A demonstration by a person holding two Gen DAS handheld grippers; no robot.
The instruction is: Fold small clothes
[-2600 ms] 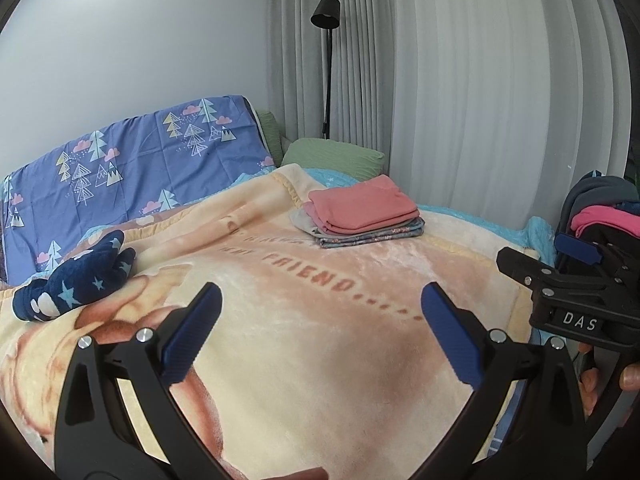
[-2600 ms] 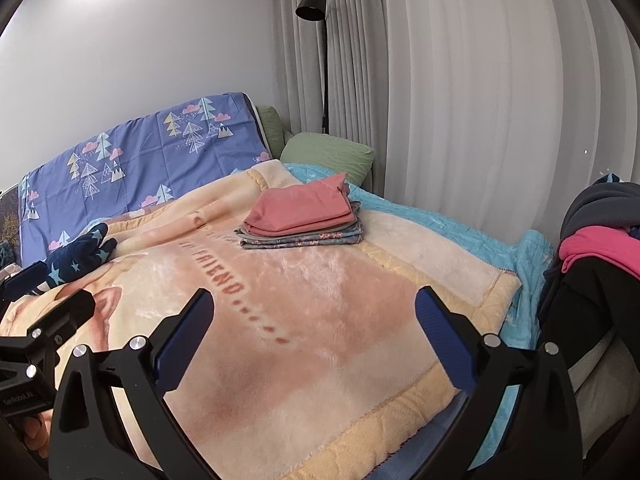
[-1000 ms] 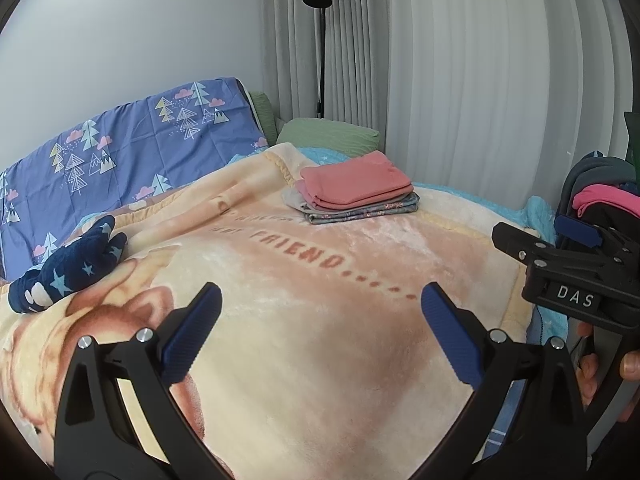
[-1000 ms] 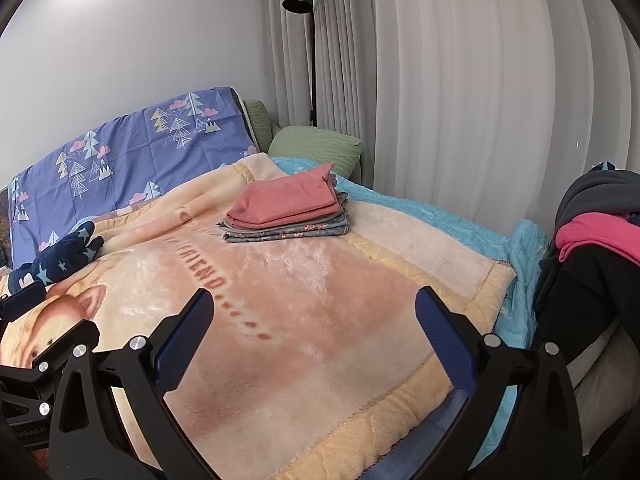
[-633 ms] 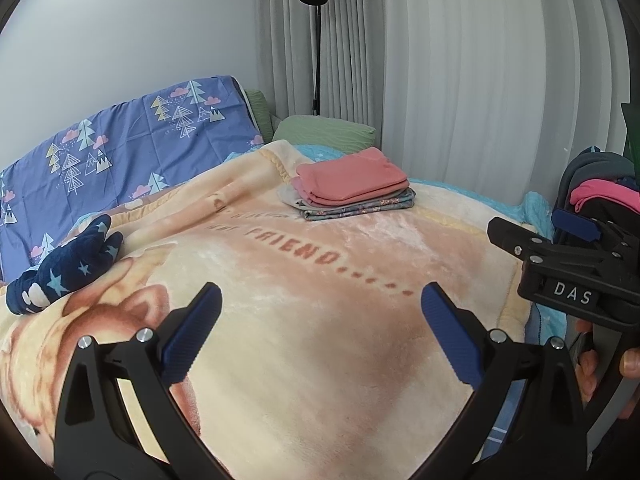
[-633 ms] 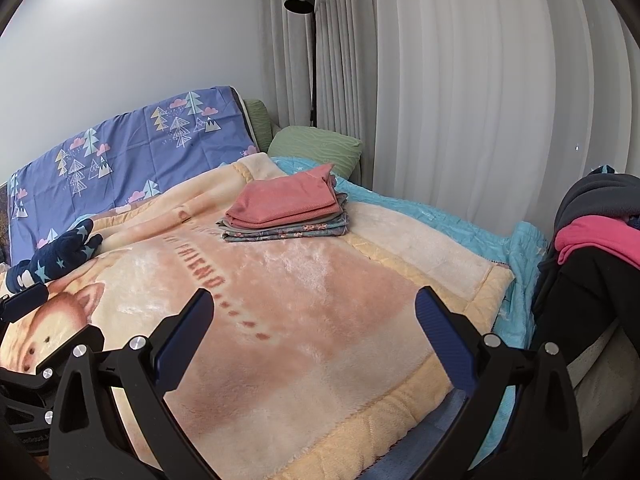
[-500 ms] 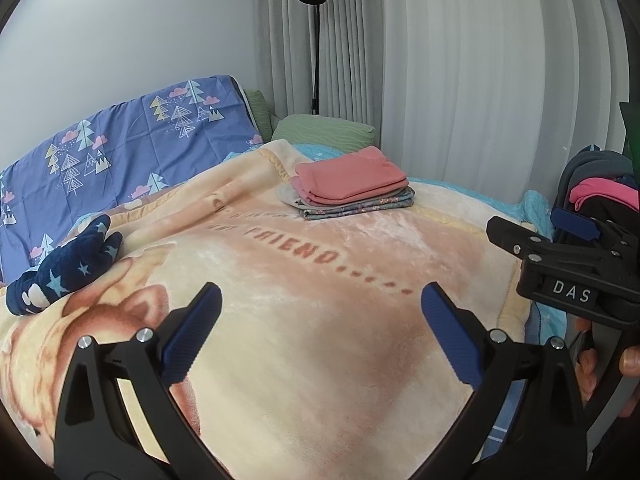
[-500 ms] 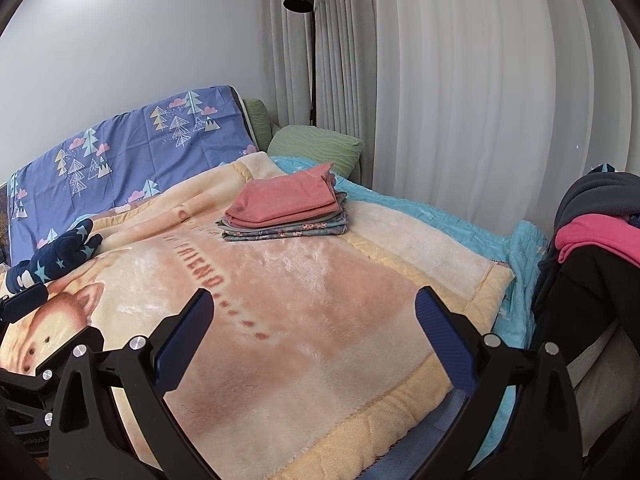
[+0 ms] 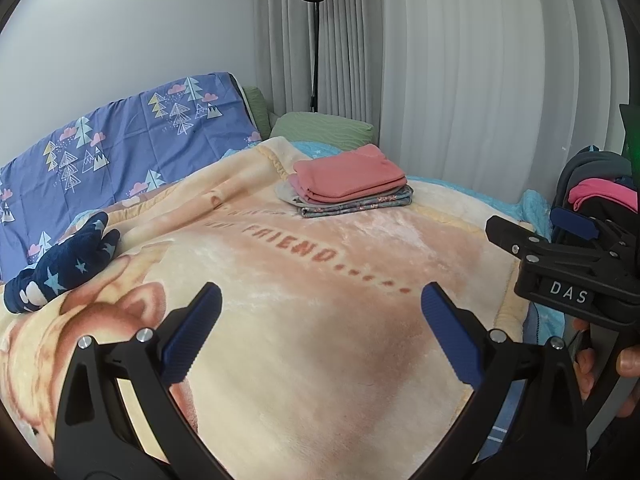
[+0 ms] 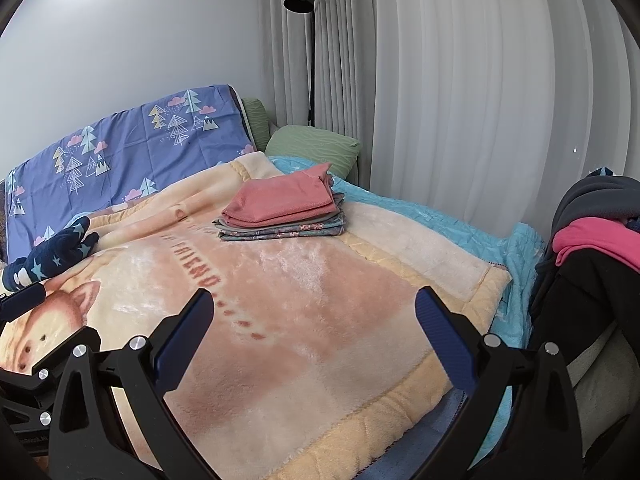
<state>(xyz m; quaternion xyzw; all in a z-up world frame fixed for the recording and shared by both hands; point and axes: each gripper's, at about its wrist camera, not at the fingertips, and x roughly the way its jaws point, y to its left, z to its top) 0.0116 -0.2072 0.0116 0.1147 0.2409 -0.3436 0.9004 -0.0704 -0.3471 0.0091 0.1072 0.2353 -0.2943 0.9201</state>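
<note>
A stack of folded clothes (image 9: 352,186) (image 10: 282,210), pink on top of grey and patterned pieces, lies on the far side of the peach blanket (image 9: 304,320) (image 10: 304,308). A dark blue star-print garment (image 9: 64,262) (image 10: 50,258) lies crumpled at the left. A heap of unfolded clothes (image 9: 600,192) (image 10: 600,236), grey, pink and black, sits at the right. My left gripper (image 9: 322,334) hangs open over the blanket's near part, holding nothing. My right gripper (image 10: 312,332) is open too and empty; it shows from the side (image 9: 560,256) in the left wrist view.
A blue tree-print duvet (image 9: 112,160) and a green pillow (image 9: 324,130) lie at the head of the bed. A black floor lamp (image 9: 314,40) stands before grey curtains (image 9: 480,80). A turquoise quilt edge (image 10: 460,236) runs along the right. A hand (image 9: 624,368) grips the right tool.
Both cameras have drifted slightly, so the folded stack and the star-print garment sit a little further left in view. Both grippers stay open and empty.
</note>
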